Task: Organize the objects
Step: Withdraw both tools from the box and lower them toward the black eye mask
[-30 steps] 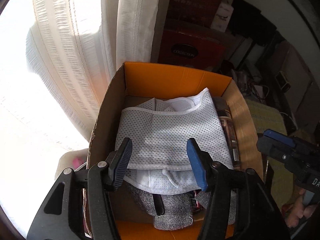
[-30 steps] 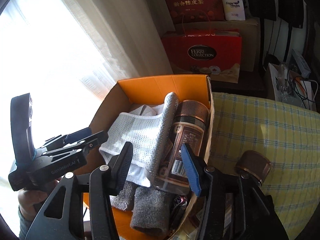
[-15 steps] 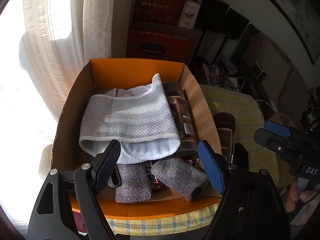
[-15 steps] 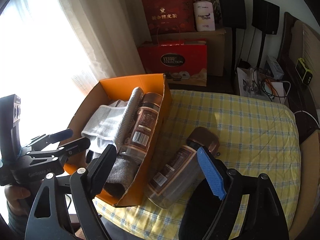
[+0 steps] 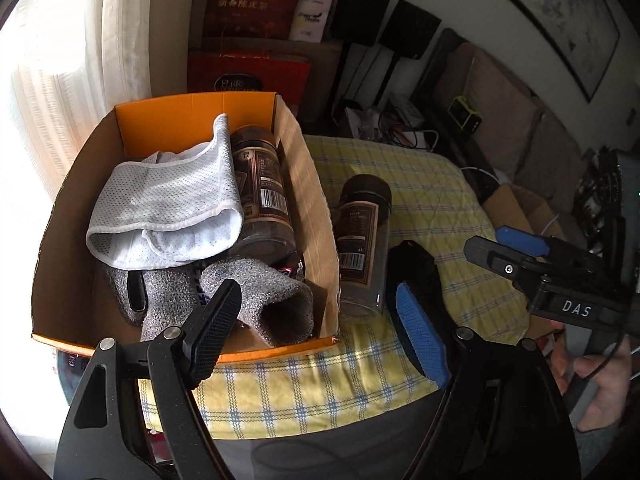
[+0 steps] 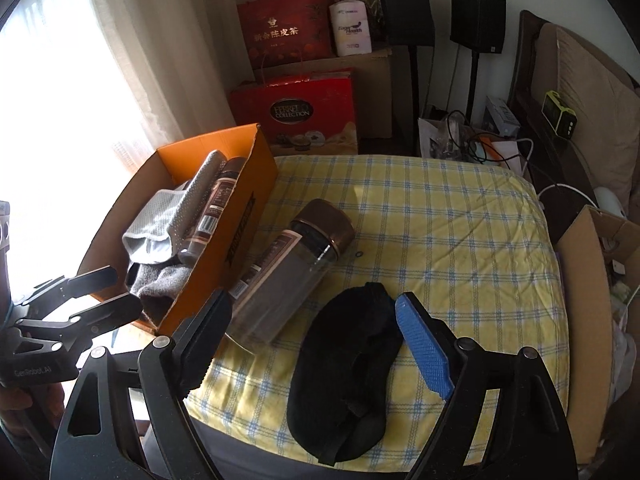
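The cardboard box (image 5: 316, 216) sits at centre left of the left wrist view, on a yellow checked cloth (image 6: 460, 232). Inside it lie a white mesh cloth (image 5: 168, 208), a dark jar (image 5: 264, 196) and grey socks (image 5: 256, 300). A second jar (image 6: 288, 268) lies on its side just beside the box's outer wall, and a black sock (image 6: 352, 372) lies near it at lower centre of the right wrist view. The left gripper (image 5: 316, 332) has its fingers spread wide, holding nothing. The right gripper (image 6: 316, 344) also has its fingers wide apart and empty, above the black sock.
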A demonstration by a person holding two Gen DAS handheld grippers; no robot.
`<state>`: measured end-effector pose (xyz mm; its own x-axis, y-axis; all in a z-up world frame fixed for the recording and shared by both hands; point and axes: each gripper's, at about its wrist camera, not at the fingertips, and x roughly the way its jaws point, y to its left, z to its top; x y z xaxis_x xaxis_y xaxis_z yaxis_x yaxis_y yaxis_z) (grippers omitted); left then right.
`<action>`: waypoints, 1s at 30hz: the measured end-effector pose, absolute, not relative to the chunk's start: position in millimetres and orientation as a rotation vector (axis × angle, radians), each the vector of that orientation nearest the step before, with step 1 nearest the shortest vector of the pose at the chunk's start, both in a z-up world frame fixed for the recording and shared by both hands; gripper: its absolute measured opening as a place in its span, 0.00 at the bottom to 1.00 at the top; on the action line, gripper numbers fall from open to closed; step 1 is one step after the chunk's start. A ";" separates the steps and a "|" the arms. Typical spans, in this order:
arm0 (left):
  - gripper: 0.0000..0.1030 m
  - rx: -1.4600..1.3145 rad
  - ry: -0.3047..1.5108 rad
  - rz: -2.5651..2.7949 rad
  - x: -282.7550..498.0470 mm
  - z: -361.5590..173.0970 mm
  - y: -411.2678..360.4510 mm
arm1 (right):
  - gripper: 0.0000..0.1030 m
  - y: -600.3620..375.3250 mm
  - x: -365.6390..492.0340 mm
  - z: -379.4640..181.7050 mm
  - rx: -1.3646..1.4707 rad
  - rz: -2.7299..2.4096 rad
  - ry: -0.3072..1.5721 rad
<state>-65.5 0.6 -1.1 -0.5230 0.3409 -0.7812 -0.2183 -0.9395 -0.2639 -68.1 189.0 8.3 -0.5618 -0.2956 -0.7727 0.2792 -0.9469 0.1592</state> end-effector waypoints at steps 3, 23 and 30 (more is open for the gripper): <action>0.75 -1.325 -0.194 2.459 -56.6 -9.8 10.8 | 0.83 199.6 -60.7 0.4 1.264 -2.544 -0.027; 0.75 -1.216 -0.198 2.442 4.0 -27.1 45.5 | 0.82 240.2 -6.4 -53.1 1.312 -2.608 -0.079; 0.65 -1.275 -0.199 2.387 5.1 -52.2 62.5 | 0.60 248.8 3.6 -62.7 1.326 -2.594 -0.120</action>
<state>5.1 62.5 -52.2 -0.4880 0.4307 -0.7592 -0.2994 -0.8996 -0.3179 3.6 248.8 -62.7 -0.5660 -0.2361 -0.7899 0.1621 -0.9713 0.1742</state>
